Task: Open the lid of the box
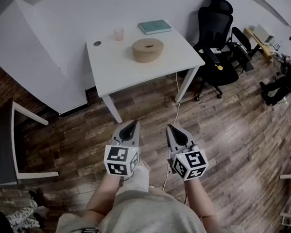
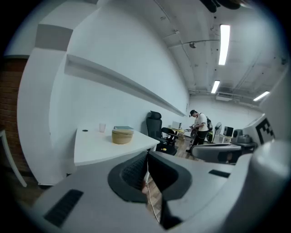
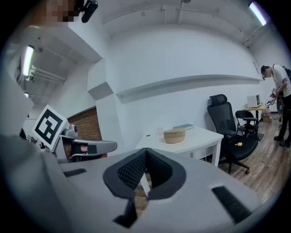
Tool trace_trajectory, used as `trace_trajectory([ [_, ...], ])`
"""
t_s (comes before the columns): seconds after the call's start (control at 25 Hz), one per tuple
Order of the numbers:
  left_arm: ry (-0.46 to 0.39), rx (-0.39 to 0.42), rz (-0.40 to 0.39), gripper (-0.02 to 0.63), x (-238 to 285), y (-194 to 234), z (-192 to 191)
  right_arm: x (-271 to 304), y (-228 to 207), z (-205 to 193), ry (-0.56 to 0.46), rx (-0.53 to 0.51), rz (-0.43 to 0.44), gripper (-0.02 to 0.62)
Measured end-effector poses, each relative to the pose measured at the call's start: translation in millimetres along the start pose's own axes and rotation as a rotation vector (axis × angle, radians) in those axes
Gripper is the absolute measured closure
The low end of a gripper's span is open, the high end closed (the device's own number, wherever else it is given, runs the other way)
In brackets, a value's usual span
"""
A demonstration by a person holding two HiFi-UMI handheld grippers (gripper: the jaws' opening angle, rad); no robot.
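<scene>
left gripper (image 1: 130,127) and right gripper (image 1: 175,132) fingers closed, empty, over wood floor (image 1: 222,137); lidded box (image 1: 147,50) on white surface (image 1: 118,71)

Round tan lidded box (image 1: 147,50) on white table (image 1: 114,63).

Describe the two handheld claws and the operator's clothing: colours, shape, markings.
Both identical: the left claw and right claw have light grey tapered shells with black ribbed pads inside. Each carries a white cube with black square markers at the rear. No sleeves show; the person wears a grey top.
</scene>
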State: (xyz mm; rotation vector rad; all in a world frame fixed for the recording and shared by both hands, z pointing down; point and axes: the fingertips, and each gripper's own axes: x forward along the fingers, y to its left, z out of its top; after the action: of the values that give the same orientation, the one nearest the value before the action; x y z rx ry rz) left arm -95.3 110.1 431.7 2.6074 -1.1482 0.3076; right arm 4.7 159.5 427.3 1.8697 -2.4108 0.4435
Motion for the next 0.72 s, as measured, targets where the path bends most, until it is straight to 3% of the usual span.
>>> trace_trajectory([
  [0.28,0.007,0.002,-0.020,0.598,-103.6,-85.5,-39.7,-119.7,40.2,-28.9,0.001,-0.012,0.007,0.597],
  [0.72,-0.035,0.004,0.018,0.597,-174.0,-105.7,-45.3,-183.3,83.6,-37.8,-0.030,-0.008,0.047,0.597],
])
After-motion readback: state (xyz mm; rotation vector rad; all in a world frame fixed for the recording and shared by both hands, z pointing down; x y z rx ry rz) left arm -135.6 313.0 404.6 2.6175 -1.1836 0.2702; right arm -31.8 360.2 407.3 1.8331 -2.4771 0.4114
